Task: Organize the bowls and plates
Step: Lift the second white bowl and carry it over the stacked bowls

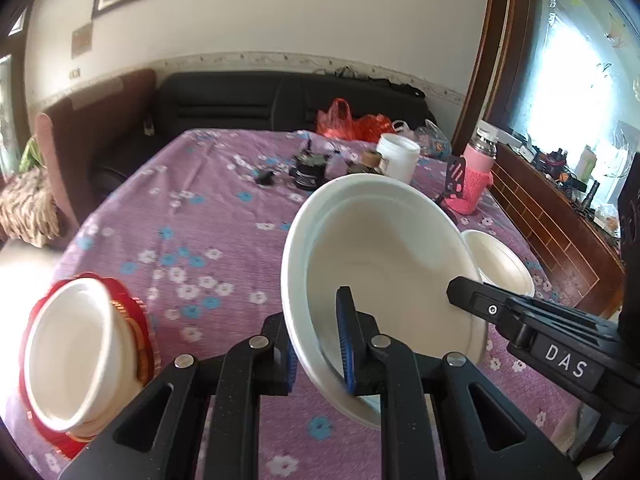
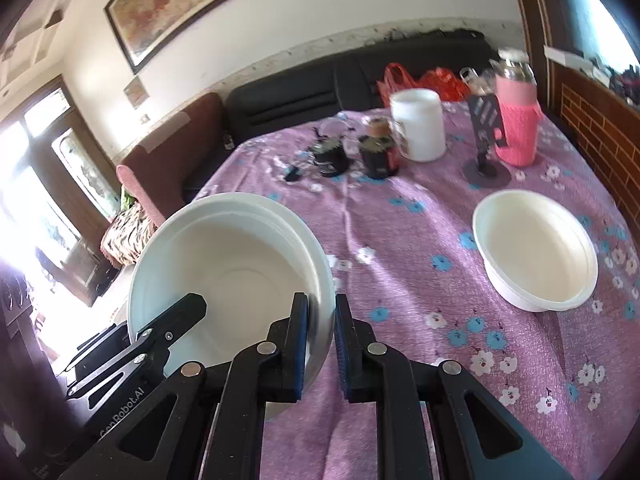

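- Left wrist view: the left tongs (image 1: 320,344) are clamped narrow on the near rim of a big white bowl (image 1: 380,264), tilted above the purple floral bench (image 1: 192,208).
- The right tongs (image 2: 320,344) pinch its opposite rim.
- A smaller white bowl (image 2: 536,248) rests on the bench to the right.
- White bowls on a red plate (image 1: 76,352) sit left.

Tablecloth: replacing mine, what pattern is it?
Purple tablecloth with small white and blue flowers; clearest in the right wrist view.
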`<state>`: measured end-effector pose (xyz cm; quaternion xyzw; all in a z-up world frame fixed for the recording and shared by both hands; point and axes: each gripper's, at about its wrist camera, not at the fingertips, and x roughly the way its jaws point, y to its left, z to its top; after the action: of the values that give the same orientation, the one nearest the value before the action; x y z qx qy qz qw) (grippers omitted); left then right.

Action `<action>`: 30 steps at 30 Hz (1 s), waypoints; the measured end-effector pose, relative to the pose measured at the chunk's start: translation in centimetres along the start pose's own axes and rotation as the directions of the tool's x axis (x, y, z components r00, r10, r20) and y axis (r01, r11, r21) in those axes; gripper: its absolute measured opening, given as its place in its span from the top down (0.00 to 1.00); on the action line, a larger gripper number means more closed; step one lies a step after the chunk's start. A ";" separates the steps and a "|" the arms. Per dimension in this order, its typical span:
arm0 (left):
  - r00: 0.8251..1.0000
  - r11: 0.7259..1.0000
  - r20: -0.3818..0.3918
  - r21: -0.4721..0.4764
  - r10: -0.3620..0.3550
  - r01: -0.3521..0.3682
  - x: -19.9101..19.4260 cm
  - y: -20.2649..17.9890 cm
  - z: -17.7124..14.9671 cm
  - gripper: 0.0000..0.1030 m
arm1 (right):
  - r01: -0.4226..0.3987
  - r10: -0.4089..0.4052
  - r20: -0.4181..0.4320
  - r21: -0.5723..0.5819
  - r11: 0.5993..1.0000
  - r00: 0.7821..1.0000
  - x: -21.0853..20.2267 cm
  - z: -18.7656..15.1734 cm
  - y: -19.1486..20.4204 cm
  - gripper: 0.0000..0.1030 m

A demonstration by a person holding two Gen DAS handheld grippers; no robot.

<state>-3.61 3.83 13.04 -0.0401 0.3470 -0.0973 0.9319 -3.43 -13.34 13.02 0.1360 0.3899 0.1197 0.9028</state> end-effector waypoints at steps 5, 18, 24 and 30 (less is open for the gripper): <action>0.999 0.999 0.038 -0.012 0.032 -0.032 -2.3 1.3 -0.2 0.84 | -0.016 0.018 0.032 -0.052 0.999 0.999 -1.6 -0.6 2.8 0.86; 0.994 0.997 0.095 -0.062 0.059 -0.054 -6.3 4.5 -0.9 0.84 | -0.063 0.069 0.046 -0.117 0.991 0.997 -2.6 -1.2 7.0 0.86; 0.991 0.993 0.105 -0.100 0.079 -0.069 -7.4 6.5 -1.1 0.84 | -0.090 0.095 0.034 -0.138 0.986 0.995 -1.9 -1.2 8.8 0.86; 0.989 0.980 0.102 -0.177 0.106 -0.087 -8.1 10.5 -1.3 0.84 | -0.129 0.131 0.001 -0.169 0.977 0.991 0.0 -1.0 11.7 0.86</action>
<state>-8.85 15.76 15.75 -0.1089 0.3032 -0.0193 0.9465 -5.50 -2.23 16.31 0.0852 0.3635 0.2101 0.9036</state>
